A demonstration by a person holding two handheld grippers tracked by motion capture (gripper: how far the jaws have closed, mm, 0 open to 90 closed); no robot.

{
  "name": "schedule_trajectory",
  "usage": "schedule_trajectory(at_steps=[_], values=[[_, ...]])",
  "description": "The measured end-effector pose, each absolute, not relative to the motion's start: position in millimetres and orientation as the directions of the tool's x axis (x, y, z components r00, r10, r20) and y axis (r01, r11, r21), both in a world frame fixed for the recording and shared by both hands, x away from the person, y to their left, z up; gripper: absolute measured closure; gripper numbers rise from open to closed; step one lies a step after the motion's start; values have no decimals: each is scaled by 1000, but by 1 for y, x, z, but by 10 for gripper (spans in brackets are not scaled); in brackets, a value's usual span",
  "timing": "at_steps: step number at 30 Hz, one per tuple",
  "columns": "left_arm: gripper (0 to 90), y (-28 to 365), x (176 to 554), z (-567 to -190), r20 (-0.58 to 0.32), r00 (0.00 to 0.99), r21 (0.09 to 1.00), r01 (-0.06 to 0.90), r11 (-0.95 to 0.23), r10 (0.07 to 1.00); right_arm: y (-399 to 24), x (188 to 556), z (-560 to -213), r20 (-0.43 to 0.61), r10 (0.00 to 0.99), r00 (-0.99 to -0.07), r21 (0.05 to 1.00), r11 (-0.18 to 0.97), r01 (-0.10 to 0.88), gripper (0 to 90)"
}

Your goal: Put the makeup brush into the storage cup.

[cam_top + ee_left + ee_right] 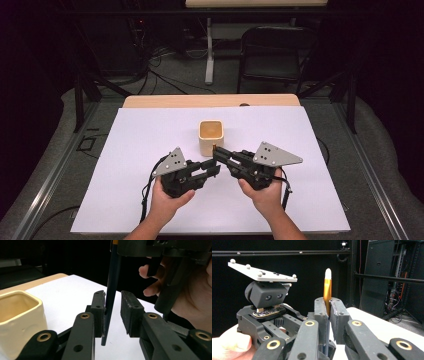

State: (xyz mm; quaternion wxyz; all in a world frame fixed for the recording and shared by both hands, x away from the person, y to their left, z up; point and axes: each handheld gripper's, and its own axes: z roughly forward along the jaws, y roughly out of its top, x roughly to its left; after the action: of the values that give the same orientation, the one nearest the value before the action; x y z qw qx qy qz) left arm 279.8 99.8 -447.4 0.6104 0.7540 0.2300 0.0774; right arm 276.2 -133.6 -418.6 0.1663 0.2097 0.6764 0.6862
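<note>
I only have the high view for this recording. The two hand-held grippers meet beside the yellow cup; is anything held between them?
Observer: Yes. The right hand-held gripper is shut on a pencil, gold ferrule and white eraser pointing up.
Operator: And the left one?
Observer: The left hand-held gripper is open; the pencil's dark shaft hangs between its pads, close against one pad and clear of the other.
Operator: Is the pencil in the cup?
Observer: No. The cup stands to the side, and the pencil's lower end hangs above the white sheet.
</note>
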Motion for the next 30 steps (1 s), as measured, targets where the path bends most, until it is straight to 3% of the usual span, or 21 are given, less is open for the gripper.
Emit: schedule_trajectory(at_steps=[11,30], values=[[805,101,281,-450,-172,875,951,267,-154,453,-135,277,-419,86,506,-858,996,-50,70,841],[837,98,280,-452,-148,874,950,257,-180,463,-134,280,-421,103,510,-854,995,-44,94,839]])
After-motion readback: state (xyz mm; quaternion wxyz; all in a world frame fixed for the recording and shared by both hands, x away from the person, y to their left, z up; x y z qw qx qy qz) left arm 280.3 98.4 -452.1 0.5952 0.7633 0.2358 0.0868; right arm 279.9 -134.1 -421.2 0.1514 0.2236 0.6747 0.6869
